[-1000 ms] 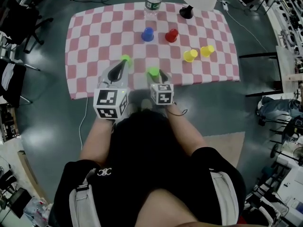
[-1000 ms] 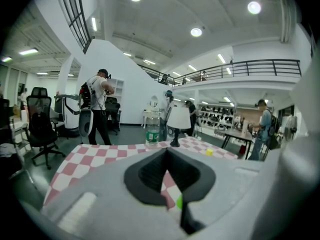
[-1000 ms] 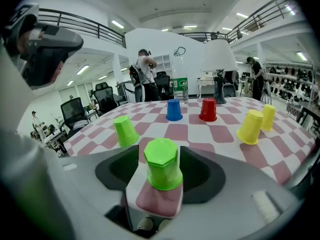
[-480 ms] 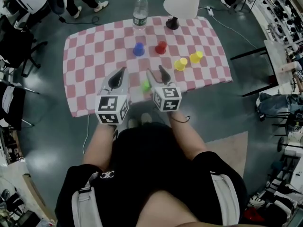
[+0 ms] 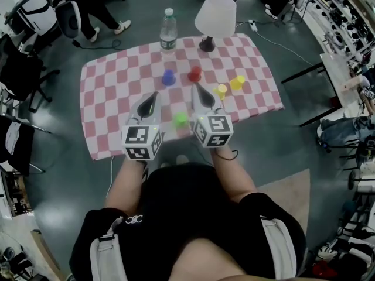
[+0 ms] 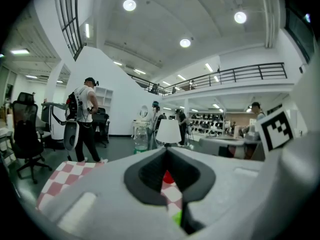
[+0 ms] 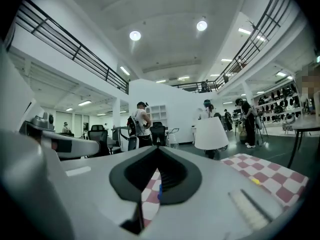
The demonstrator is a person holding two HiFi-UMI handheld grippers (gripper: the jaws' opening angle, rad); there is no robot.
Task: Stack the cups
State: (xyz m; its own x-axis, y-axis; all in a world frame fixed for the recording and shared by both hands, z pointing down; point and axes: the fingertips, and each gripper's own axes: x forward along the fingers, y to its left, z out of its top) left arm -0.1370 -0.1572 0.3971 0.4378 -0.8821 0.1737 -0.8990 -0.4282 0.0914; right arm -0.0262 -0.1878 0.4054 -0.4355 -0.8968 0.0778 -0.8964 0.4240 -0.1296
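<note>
A green cup stands alone near the front edge of the checkered table, between and below my two grippers; a sliver of the green cup shows in the left gripper view. Further back are a blue cup, a red cup and two yellow cups. My left gripper is shut and holds nothing. The jaws of my right gripper have just been closing and are now shut, with nothing between them. Both are raised above the table and point about level.
A water bottle and a white-shaded lamp stand at the table's far edge. Office chairs are at the left and another table at the right. People stand beyond the table.
Both grippers have risen off the table, the right one more. The right jaws went from open to shut. Two green cups showed a second ago; now only one green shape shows.
</note>
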